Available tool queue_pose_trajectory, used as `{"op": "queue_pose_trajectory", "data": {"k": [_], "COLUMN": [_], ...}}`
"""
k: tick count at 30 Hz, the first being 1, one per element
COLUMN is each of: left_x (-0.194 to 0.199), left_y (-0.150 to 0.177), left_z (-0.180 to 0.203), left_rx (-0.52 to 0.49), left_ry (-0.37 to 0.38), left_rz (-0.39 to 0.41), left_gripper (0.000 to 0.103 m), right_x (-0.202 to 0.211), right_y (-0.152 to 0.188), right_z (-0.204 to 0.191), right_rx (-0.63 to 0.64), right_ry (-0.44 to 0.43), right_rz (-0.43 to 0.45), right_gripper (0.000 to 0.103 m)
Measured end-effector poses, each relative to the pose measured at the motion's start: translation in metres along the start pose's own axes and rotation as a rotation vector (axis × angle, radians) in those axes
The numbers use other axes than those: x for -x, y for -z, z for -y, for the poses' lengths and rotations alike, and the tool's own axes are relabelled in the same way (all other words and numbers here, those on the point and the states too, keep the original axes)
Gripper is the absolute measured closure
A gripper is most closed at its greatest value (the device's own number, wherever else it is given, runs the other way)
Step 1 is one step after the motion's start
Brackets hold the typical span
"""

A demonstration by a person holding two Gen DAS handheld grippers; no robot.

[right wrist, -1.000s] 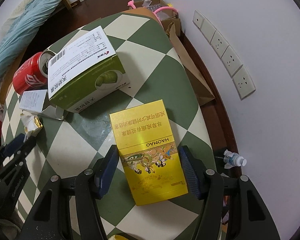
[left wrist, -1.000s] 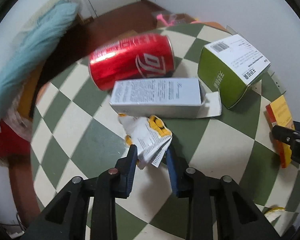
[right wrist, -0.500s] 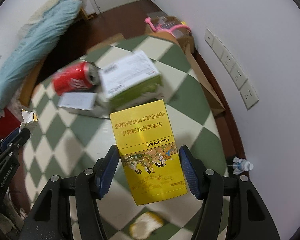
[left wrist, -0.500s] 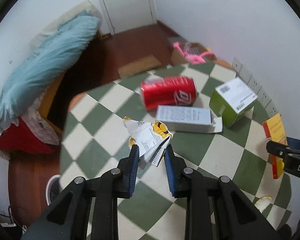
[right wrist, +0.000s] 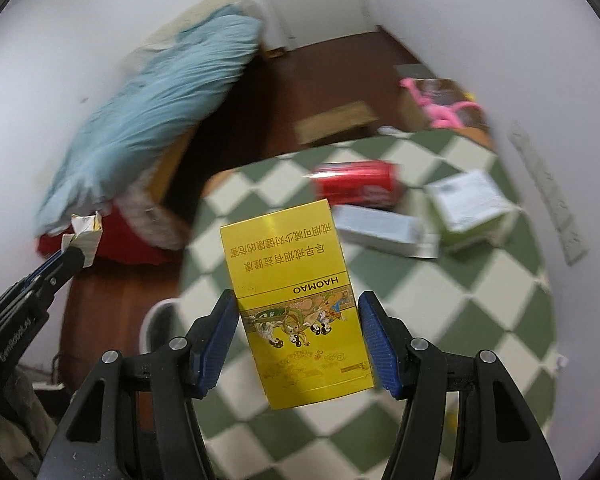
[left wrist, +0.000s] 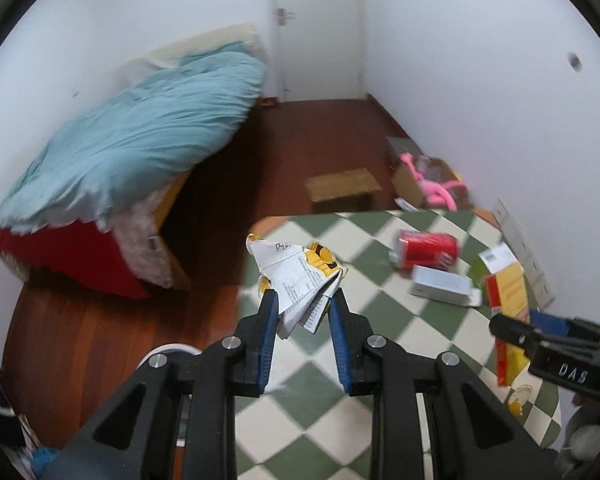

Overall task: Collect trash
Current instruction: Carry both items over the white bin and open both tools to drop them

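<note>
Each claw, the left claw (left wrist: 304, 312) and the right claw (right wrist: 298, 322), is built of black angular plastic arms studded with round silver screws. Ribbed blue pads (left wrist: 269, 320) are fitted inside the fingers. White lettering is printed along the black housings.

A light blue duvet (left wrist: 128, 148) covers the bed (left wrist: 76, 256) on the wooden floor (left wrist: 308, 136), near a white door (left wrist: 312, 28).
</note>
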State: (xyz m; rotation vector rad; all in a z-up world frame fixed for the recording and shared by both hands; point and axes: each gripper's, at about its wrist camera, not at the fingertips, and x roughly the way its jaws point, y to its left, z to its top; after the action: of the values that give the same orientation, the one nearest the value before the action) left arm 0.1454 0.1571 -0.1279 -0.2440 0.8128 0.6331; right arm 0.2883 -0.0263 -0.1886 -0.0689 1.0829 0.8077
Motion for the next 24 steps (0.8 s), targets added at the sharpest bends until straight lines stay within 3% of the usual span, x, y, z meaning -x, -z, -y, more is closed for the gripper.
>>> {"op": "queue_pose_trajectory", "data": {"k": [6, 13, 19, 24], "left_x": [0.000, -0.073, -0.147, -0.187], "left_y": [0.015, 0.085, 0.138, 0.165], "left_z": [-0.116, -0.256, -0.328, -0.353], "left_rx": [0.153, 0.402, 0.571, 0.646], "left_ry": [-0.023, -0.003, 0.062, 0.109], "left_rz": [-0.052, -0.286, -0.465, -0.560], "left_gripper": [0.081, 0.081, 0.080, 0.076], "right_x": [-0.048, -0.162, -0.259, -0.317], "right_y": [0.018, 0.060, 0.090, 0.105], "right_z": [-0.107, -0.217, -0.273, -0.301], "right_rx": [0.091, 0.153, 0.174, 0.191], "right_ry": [-0.125, -0.195, -0.165, -0.121], "right_rz": [-0.083, -0.289, -0.441, -0.504], "right_gripper": [0.040, 0.040, 0.040, 0.040]}}
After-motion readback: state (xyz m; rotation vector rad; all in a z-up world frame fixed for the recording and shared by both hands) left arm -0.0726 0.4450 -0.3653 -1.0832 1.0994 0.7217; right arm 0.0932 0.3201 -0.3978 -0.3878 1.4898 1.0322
